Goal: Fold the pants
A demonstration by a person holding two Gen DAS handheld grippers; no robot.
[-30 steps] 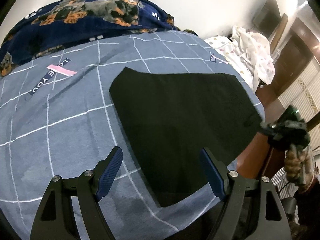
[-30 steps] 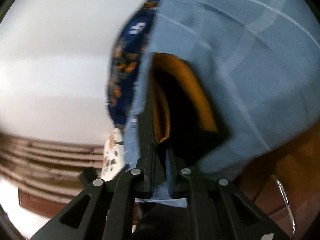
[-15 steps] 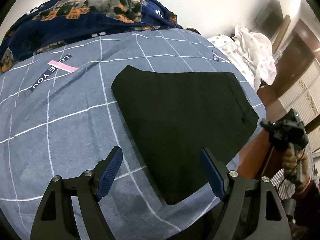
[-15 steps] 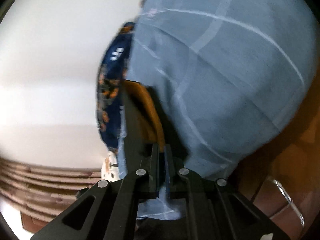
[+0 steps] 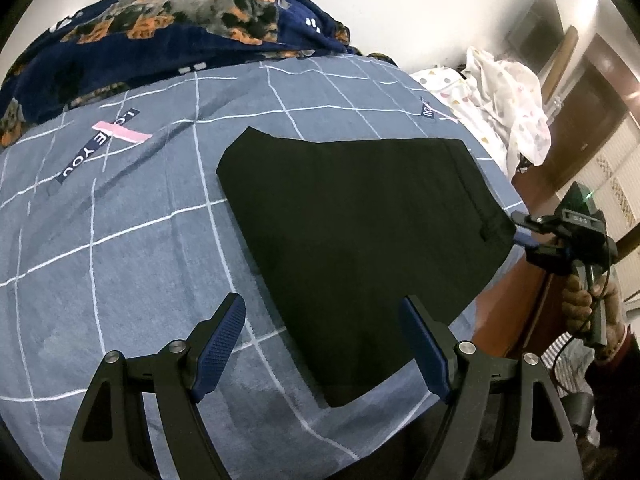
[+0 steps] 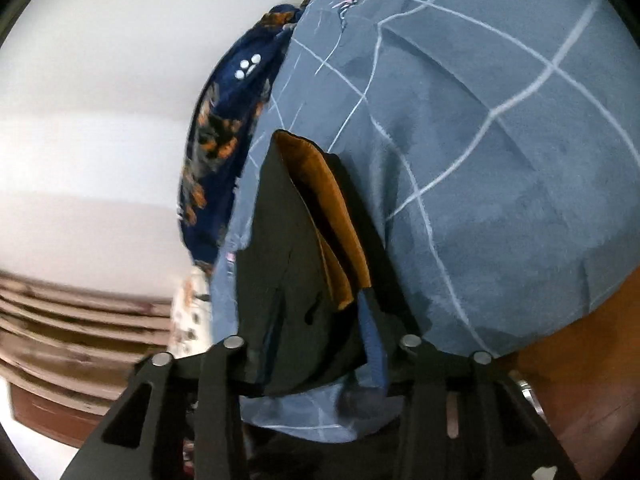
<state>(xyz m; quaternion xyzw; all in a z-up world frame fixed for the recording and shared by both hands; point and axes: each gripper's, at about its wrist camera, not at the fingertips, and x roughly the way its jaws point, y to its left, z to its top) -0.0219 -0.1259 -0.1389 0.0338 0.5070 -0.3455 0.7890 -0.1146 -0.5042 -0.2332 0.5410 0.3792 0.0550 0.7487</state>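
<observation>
The black pants (image 5: 352, 232) lie folded into a compact, flat, roughly four-sided packet on the grey-blue checked bedspread (image 5: 120, 248), toward the right side of the bed and close to its right edge; the top surface is smooth, with no loose leg or trailing hem visible, so the folding appears largely done. In the right wrist view the pants (image 6: 288, 248) show stacked layers with an orange-brown lining (image 6: 332, 216) exposed at the open edge; this edge is slightly lifted, not pressed flat. The right gripper (image 6: 316, 340) sits at that edge with its jaws opening; cloth lies between them, but the pads no longer appear to press on it, which reads as a release after the last fold. In the left wrist view the same right gripper (image 5: 524, 230) meets the right edge of the packet. The left gripper (image 5: 324, 344) hovers over the near corner, jaws wide apart, holding nothing. What is left, by judgement: withdrawing the right gripper and perhaps flattening the raised edge. A dark floral blanket (image 5: 168, 28) lies bunched along the far side; a white dotted cloth (image 5: 508, 100) is heaped at far right.
</observation>
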